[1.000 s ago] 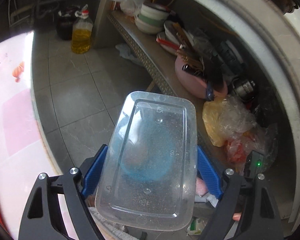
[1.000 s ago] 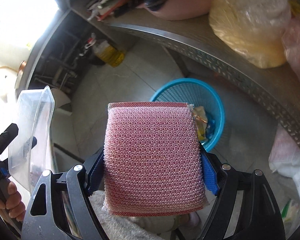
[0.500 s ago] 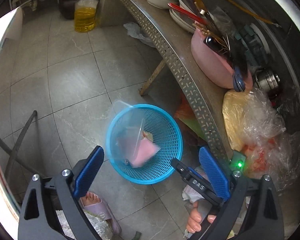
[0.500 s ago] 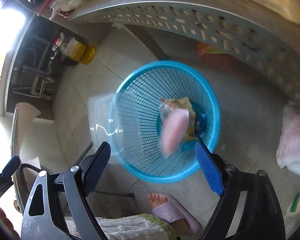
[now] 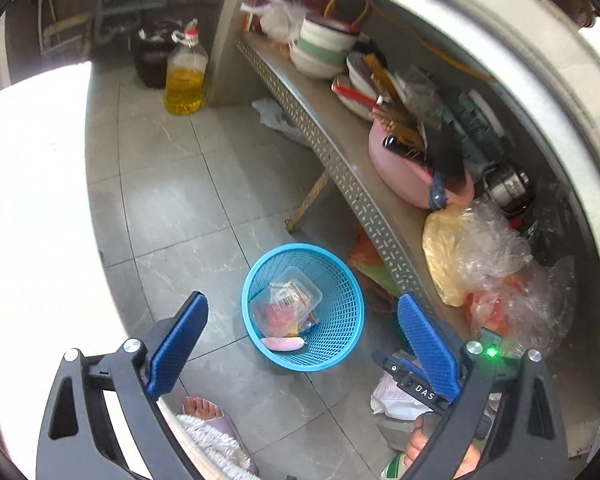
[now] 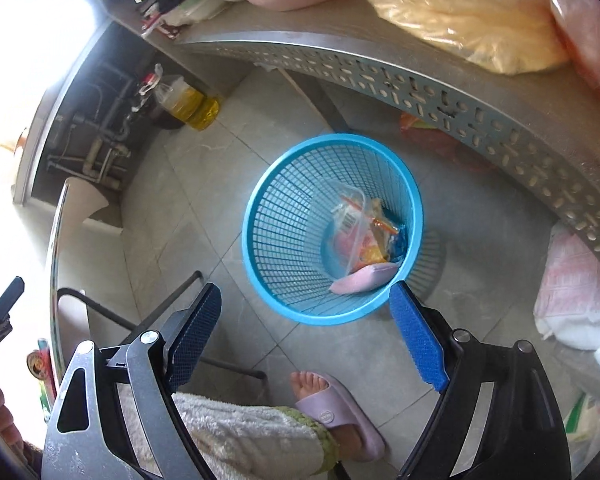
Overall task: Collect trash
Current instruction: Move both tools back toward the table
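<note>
Trash [image 5: 286, 312] in basket [image 5: 340, 280] beside shelf [image 5: 340, 160]

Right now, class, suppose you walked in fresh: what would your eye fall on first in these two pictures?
The round blue plastic mesh basket on the grey tiled floor stands out first, holding a clear plastic container, colourful wrappers and a pink sponge. Both grippers, left and right, hang open and empty above it. Beside it runs a cluttered perforated metal shelf.
</note>
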Available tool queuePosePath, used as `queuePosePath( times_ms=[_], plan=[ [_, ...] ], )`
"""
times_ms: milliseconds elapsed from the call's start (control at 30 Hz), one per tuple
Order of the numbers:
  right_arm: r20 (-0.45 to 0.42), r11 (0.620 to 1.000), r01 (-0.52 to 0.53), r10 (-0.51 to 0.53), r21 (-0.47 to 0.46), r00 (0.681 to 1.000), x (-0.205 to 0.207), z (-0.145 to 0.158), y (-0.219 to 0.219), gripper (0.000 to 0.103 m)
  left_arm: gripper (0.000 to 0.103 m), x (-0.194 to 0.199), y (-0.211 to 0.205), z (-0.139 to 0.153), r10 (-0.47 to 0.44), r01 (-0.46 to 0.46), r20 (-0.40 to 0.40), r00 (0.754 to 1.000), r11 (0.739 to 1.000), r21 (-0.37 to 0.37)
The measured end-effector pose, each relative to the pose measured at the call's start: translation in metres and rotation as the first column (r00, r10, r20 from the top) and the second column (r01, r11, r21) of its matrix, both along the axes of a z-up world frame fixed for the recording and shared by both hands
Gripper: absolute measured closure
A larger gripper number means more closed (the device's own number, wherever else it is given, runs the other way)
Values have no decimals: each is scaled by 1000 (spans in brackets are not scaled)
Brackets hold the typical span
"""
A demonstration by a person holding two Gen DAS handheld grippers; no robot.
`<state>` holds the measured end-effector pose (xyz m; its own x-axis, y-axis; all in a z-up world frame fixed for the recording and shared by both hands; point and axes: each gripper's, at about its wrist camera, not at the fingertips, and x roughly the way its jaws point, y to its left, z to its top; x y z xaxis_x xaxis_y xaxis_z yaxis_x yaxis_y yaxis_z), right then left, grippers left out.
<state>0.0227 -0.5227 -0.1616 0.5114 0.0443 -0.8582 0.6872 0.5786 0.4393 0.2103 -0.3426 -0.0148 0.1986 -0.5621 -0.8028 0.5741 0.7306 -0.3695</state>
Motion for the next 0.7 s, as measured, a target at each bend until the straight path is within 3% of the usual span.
queuePosePath(
  times_ms=[333, 533, 700],
  plan=[
    [58, 978, -168, 176, -122, 983, 12, 64, 45, 21, 9, -34, 92, 48, 47, -41, 112, 993, 997, -60],
    [141, 920, -298, 340, -255, 930, 26, 122, 93, 15, 9, -53, 146, 75, 109, -91, 241, 964, 992, -85],
    [143, 857, -350, 428, -380, 893, 38, 149, 134, 8, 6, -61, 189, 89, 197, -162, 285, 938, 977, -141]
  ],
)
